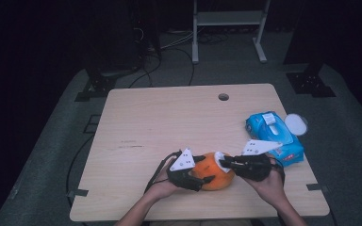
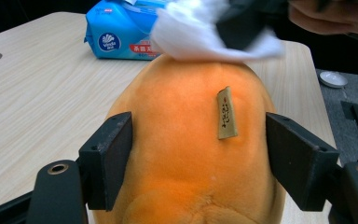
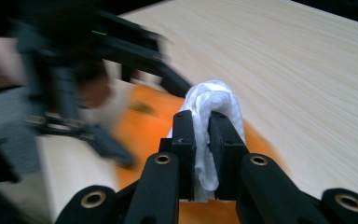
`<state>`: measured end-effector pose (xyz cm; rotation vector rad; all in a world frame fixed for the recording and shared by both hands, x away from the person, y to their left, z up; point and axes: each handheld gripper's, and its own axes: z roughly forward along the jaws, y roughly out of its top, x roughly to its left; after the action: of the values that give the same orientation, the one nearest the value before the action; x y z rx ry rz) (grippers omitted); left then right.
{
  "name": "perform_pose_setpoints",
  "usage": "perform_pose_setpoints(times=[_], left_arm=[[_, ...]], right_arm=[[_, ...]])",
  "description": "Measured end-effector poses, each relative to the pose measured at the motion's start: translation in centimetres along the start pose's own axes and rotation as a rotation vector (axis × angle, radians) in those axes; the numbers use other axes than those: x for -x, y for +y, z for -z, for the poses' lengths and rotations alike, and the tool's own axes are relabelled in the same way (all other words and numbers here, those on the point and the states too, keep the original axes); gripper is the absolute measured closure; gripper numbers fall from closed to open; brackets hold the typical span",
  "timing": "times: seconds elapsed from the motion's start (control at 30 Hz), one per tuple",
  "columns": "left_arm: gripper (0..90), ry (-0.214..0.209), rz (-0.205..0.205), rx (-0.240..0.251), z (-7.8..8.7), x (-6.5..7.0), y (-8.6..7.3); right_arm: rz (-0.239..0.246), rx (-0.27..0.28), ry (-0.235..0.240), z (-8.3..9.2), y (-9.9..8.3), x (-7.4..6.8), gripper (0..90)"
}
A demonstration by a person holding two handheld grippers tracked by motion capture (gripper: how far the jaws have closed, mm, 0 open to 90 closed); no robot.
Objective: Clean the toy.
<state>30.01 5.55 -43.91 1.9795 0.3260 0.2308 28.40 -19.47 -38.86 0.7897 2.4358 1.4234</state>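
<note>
Wiping down an orange plush toy (image 1: 217,175) at the bottom centre of the high view, on the near part of the table (image 1: 169,117), between the two hands. Steadying it from the left with the left gripper (image 1: 206,168): jaws about half spread, one pad against each flank of the toy in the left gripper view, holding it in place; cannot tell how hard the pads press into the soft pile. Working from the right with the right gripper (image 1: 225,162): jaws nearly together, pinching a crumpled white wipe (image 1: 220,157), with the bunched end of the wipe poking out past the tips in the right gripper view. Pressing that wipe on the far top end of the toy, seen at the upper middle of the left gripper view, just above a small tan label (image 2: 227,113) on the toy's back. Judging by this, well into the job: wipe already out of the blue pack of wipes (image 1: 275,136) at the right of the table, toy secured, cleaning contact made. Probably left to do: covering the rest of the back and the sides, letting go of the toy, and getting rid of the wipe. Cannot tell how much of the surface is already clean; no stain visible on the orange pile.
</note>
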Motion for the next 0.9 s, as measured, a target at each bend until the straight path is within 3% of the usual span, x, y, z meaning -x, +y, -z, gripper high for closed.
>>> perform_pose_setpoints(times=[0.03, 0.07, 0.13, 0.27, 0.43, 0.5, 0.53, 0.63, 0.77, 0.83, 0.9], left_arm=[[26.5, 0.0, 0.0, 0.0, 0.0, 0.0, 0.0], [25.9, -0.001, -0.005, -0.005, 0.1, 0.1, -0.1], [22.9, -0.007, -0.008, 0.001, 0.2, 0.0, 0.0], [11.5, 0.016, 0.017, -0.001, 0.3, -0.6, -0.2], [24.2, 0.008, 0.016, -0.012, -0.2, -0.4, -0.5], [27.8, 0.018, 0.016, -0.018, -0.2, -0.3, -0.2], [29.2, 0.023, 0.023, -0.015, -0.2, -0.2, -0.2], [28.6, 0.018, 0.017, -0.015, -0.1, 0.0, -0.4], [17.8, 0.0, 0.052, 0.009, -0.2, -0.5, -0.8], [18.3, 0.004, 0.045, 0.012, -0.3, -0.4, -0.8], [24.4, 0.019, 0.032, 0.005, -0.3, -0.1, -0.7]], right_arm=[[0.0, 0.0, 0.0, 0.0, 0.0, 0.0, 80.8], [0.045, -0.016, 0.007, -0.5, 0.5, -1.0, 80.7], [0.051, -0.025, -0.001, -0.7, 0.5, -1.0, 80.8], [0.02, -0.019, -0.019, -0.3, -0.1, 0.3, 80.8], [-0.054, -0.009, -0.021, 0.1, -0.9, 2.0, 80.8], [-0.053, -0.007, -0.017, 0.2, -0.8, 1.8, 80.9], [-0.031, 0.004, -0.006, 0.2, -0.4, 0.9, 80.9], [-0.005, 0.007, 0.025, -0.2, 0.0, 0.1, 80.8], [-0.005, -0.013, -0.008, -0.1, -0.3, 0.8, 80.8], [-0.028, -0.011, -0.018, 0.1, -0.6, 1.4, 80.8], [-0.034, -0.01, -0.02, 0.2, -0.7, 1.5, 80.9]])
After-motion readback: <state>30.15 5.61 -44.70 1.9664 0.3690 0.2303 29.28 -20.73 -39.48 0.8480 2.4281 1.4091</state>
